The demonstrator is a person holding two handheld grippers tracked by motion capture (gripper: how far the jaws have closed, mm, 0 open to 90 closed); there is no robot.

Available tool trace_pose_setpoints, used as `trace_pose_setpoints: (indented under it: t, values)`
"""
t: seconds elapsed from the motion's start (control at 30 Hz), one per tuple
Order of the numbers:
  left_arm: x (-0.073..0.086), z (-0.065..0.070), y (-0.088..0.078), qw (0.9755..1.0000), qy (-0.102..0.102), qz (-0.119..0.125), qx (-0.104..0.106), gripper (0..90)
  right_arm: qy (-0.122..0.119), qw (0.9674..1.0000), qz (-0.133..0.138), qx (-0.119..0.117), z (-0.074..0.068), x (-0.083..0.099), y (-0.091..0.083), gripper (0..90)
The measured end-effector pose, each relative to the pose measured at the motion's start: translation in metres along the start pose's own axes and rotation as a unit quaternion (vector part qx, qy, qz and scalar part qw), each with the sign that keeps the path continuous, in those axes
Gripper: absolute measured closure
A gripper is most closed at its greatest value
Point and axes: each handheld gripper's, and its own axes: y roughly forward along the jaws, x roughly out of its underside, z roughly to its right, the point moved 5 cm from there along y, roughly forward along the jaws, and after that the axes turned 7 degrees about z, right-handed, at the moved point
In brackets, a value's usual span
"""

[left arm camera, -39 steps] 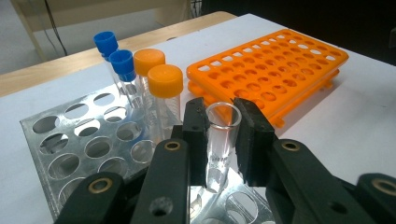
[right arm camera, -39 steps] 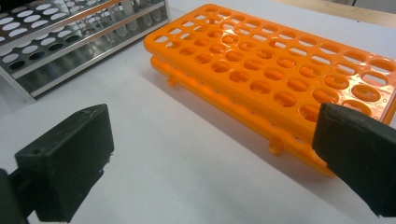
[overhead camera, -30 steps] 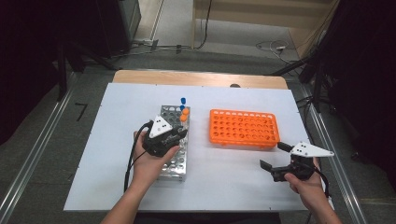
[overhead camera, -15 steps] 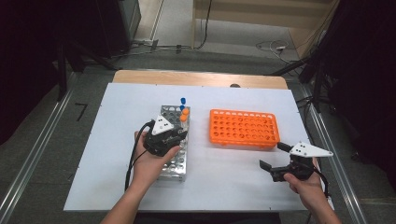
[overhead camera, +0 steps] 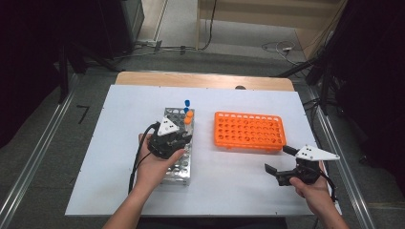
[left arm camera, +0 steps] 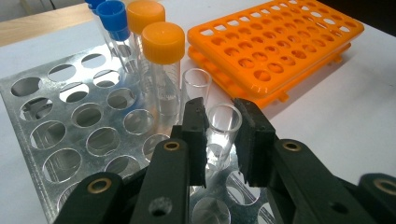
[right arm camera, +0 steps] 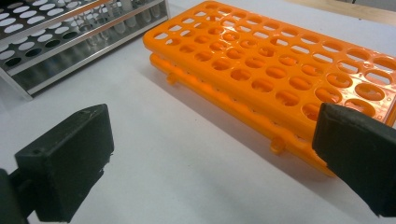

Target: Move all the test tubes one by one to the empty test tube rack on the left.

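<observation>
A metal tube rack (overhead camera: 176, 168) stands left of centre on the white table, and an orange plastic rack (overhead camera: 250, 131) lies to its right. My left gripper (overhead camera: 184, 137) is over the metal rack (left arm camera: 56, 135). In the left gripper view it (left arm camera: 219, 109) is shut on a clear uncapped tube (left arm camera: 223, 136) that stands in a hole. A second uncapped tube (left arm camera: 196, 86) stands just behind, then orange-capped tubes (left arm camera: 163, 42) and blue-capped tubes (left arm camera: 112, 16). My right gripper (overhead camera: 277, 159) hovers open near the front right, its jaws (right arm camera: 210, 158) wide apart before the orange rack (right arm camera: 280, 70).
The white table (overhead camera: 229, 191) has bare room in front of the orange rack and along its left side. The table's wooden back edge (overhead camera: 205, 80) runs behind. Dark equipment and cables lie on the floor beyond.
</observation>
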Motion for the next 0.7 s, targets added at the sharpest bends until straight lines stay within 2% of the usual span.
trace_pose_setpoints:
  t: [0.5,0.7]
  values:
    - [0.0016,0.0015,0.0044,0.9995,-0.001,-0.029,0.015,71.1,0.001,1.0000,-0.002,0.000,-0.0004,0.0005,0.0009,0.0]
    - [0.0016,0.0003,0.0027,0.9994,-0.006,-0.026,0.022,61.8,0.001,1.0000,-0.001,-0.001,-0.0004,0.0004,0.0008,0.0]
